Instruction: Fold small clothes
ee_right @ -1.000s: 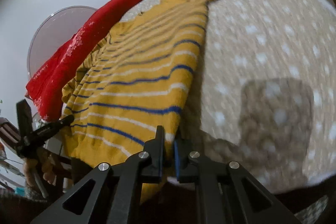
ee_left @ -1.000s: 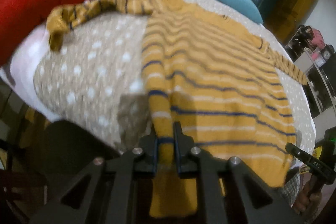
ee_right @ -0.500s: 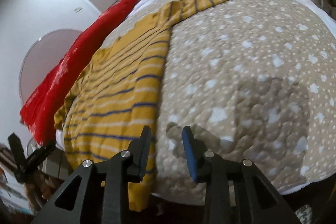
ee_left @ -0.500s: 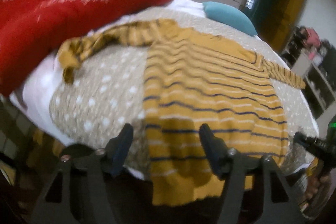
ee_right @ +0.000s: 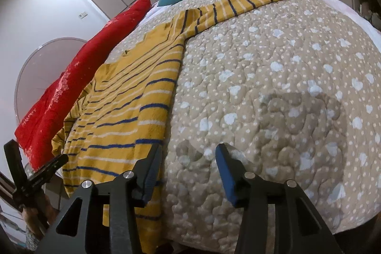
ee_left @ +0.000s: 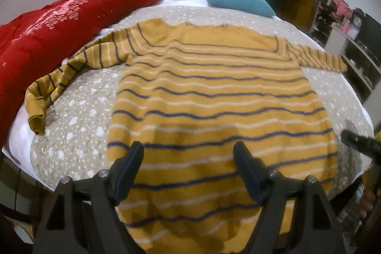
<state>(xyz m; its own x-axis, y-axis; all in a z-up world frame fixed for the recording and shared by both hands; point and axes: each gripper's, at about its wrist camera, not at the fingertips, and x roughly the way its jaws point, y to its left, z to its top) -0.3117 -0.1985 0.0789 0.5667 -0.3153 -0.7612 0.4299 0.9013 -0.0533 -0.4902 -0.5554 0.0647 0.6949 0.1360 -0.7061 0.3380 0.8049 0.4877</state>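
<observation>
A mustard-yellow sweater [ee_left: 209, 97] with navy and white stripes lies spread flat on the bed, both sleeves stretched outward; its hem hangs over the near edge. My left gripper [ee_left: 189, 151] hovers above the hem with its jaws opening wide, the pads clear of the cloth. In the right wrist view the same sweater [ee_right: 133, 99] fills the left side. My right gripper [ee_right: 188, 156] is off the sweater's right edge, over the bare quilt, jaws opening with nothing between them. Its left finger [ee_right: 152, 163] stands just beside the sweater's side seam.
The bed wears a beige quilt [ee_right: 273, 77] with white spots. A red blanket [ee_left: 54, 23] is bunched along the left, a teal pillow [ee_left: 238, 0] at the head. Shelves with clutter [ee_left: 343, 16] stand at right. The other gripper shows at each view's edge.
Both grippers were shut on the sweater's hem corners and have let go, opening wide. The left one has pulled back and swung right over the hem's middle; the right one has shifted off onto the quilt.
</observation>
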